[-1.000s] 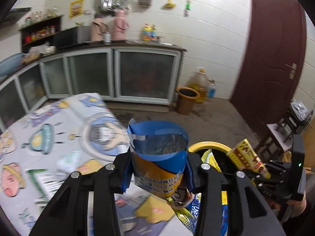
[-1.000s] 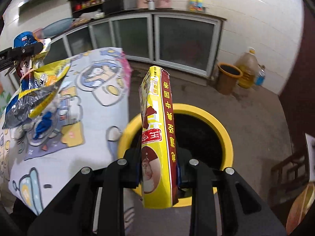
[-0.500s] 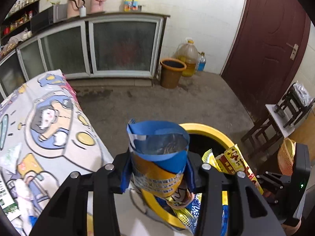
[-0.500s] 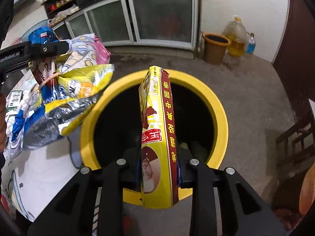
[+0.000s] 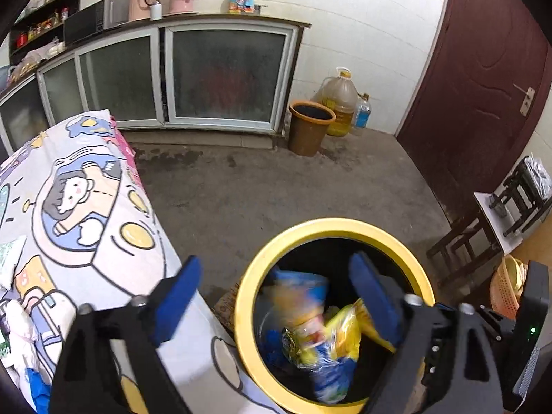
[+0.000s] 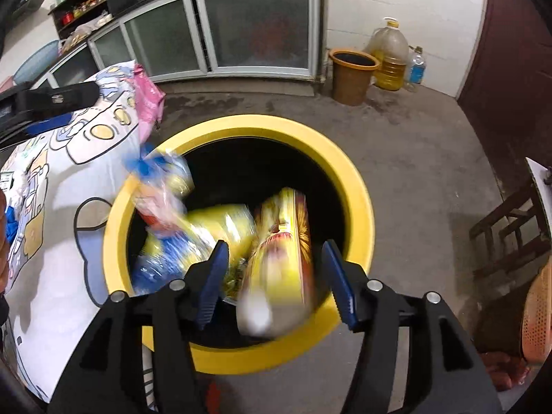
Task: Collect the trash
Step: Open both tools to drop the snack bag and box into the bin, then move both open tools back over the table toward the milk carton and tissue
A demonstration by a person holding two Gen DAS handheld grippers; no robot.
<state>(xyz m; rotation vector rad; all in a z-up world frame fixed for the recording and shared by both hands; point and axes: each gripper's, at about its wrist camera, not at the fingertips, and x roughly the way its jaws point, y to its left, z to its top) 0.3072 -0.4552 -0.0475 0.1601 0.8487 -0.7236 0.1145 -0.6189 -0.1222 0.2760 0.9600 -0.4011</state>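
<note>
Now both loads are loose: a second ago each gripper pinched its trash above the yellow bin [image 6: 358, 207], and both sets of jaws are opening with nothing pressed between them. The left gripper [image 5: 276, 303] has let its blue and yellow wrappers [image 5: 310, 331] fall inside the rim; the right gripper [image 6: 276, 276] has freed the yellow packet [image 6: 283, 258], blurred, dropping just within the near edge. That delivery looks done. Motion blur makes the packet's print unreadable.

White tiled wall [image 5: 362, 17], concrete floor [image 5: 276, 186], glass-fronted cabinets [image 5: 224, 76], maroon door [image 5: 483, 69]
</note>
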